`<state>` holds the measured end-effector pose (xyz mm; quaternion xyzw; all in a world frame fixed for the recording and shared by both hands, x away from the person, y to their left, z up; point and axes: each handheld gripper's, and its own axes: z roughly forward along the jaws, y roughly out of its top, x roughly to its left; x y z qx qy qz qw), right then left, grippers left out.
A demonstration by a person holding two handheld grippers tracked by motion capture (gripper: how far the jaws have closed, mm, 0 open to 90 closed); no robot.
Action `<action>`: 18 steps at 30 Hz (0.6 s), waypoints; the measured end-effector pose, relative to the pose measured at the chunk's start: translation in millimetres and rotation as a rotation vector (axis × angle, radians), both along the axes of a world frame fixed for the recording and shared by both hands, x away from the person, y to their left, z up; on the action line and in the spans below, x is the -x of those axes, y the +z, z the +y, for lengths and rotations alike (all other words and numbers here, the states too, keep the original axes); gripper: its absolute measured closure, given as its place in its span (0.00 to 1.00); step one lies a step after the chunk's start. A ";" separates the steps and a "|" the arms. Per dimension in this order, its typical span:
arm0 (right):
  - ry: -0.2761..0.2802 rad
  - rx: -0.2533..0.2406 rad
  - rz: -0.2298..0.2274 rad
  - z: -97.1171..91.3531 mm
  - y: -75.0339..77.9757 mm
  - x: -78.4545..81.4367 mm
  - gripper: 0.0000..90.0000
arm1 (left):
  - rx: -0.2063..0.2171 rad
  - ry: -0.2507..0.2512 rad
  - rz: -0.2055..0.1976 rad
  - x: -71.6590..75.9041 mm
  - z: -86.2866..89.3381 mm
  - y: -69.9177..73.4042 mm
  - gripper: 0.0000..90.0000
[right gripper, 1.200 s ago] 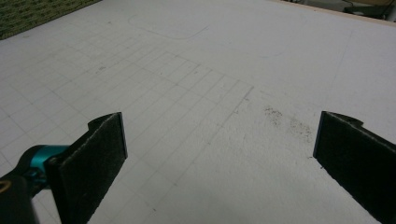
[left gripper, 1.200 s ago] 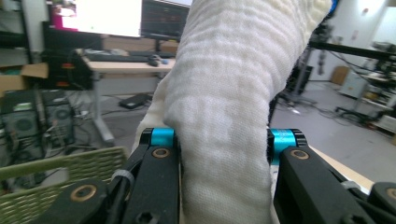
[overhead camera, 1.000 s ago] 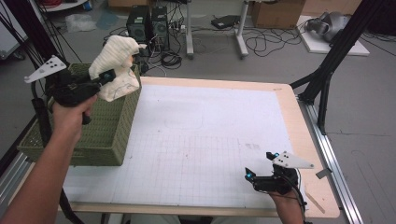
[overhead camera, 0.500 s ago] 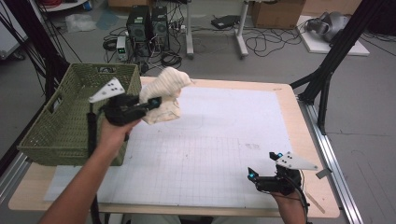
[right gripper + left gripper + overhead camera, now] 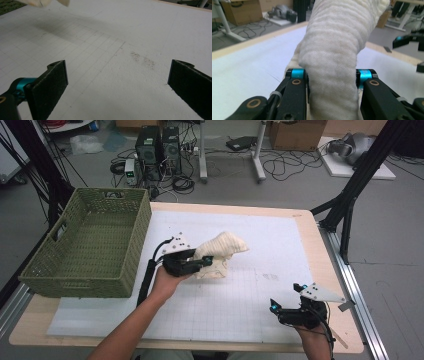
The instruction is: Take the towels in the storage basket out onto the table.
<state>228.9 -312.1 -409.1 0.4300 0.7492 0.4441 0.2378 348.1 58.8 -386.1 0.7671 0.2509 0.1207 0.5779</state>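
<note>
Left tongs clamp a white cloth over the counter's middle, just right of the green basket at the left edge. Right tongs gape wide, empty, near the counter's front right corner.

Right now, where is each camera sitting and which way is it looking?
High view: above the person's side, looking forward and down at the table, green basket, both forearms and grippers.
Left gripper view: rides the left gripper, looking along its jaws clamped on the white cloth.
Right gripper view: rides the right gripper, looking past its spread jaws at the white mat.
Shared: the cloth appears in all three.
</note>
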 end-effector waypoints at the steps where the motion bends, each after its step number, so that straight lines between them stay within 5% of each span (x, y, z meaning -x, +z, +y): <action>1: -0.001 -0.001 -0.001 -0.2 0.0 0.1 0.02 | -0.007 -0.001 0.007 -0.1 -2.9 -4.6 0.77; 10: -0.005 -0.001 0.003 -1.6 -0.4 0.4 0.02 | -0.095 -0.003 0.044 -1.3 -24.3 -34.2 0.75; 18: -0.003 0.000 0.008 -2.0 -1.6 -0.6 0.02 | -0.149 0.015 0.120 -6.4 -31.9 -58.1 0.68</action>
